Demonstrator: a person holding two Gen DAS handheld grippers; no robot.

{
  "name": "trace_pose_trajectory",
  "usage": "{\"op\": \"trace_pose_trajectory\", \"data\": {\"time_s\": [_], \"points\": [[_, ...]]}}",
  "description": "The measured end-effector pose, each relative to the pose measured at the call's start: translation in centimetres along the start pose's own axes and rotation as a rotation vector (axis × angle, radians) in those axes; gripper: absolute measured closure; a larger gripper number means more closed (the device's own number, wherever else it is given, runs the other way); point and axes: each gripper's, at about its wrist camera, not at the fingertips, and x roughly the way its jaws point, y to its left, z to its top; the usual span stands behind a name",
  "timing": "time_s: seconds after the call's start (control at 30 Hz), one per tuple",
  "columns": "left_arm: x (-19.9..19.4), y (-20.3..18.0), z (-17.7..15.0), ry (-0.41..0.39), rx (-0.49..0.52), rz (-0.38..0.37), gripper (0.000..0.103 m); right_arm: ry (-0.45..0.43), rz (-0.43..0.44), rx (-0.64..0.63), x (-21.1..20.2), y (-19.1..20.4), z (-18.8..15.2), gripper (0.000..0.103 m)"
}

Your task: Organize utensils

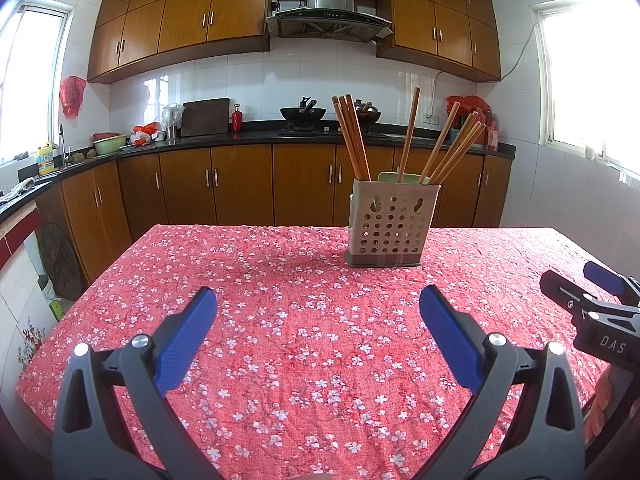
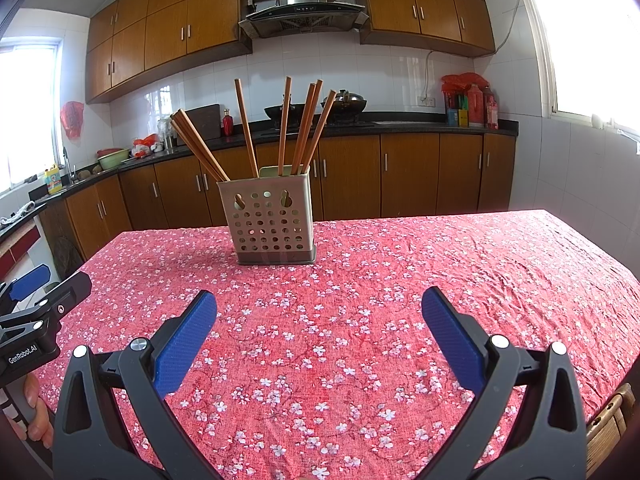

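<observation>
While both tongs hover over red floral tablecloth (image 1: 312, 344), left gripper (image 1: 318, 308) spread wide, holding nothing; right gripper (image 2: 319, 310) likewise released. Perforated utensil holder (image 1: 390, 224) upright ahead of both, well beyond fingertips. Wooden chopsticks (image 1: 354, 140) standing inside, leaning outward.

Home kitchen, wooden cabinets (image 1: 240, 184) above and below, range hood (image 1: 329, 12); wok (image 1: 303, 113) on stove (tiled walls)

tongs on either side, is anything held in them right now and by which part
Nothing is held. The left tongs and right tongs are both open over the tablecloth, and the chopsticks stand in the holder.
</observation>
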Motion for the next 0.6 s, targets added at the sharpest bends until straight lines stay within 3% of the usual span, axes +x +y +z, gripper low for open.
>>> {"op": "trace_pose_trajectory", "data": {"time_s": [0.6], "points": [[0.00,0.06,0.06,0.002,-0.001,0.000,0.004,0.004,-0.002,0.005,0.06,0.33,-0.27,0.002]]}}
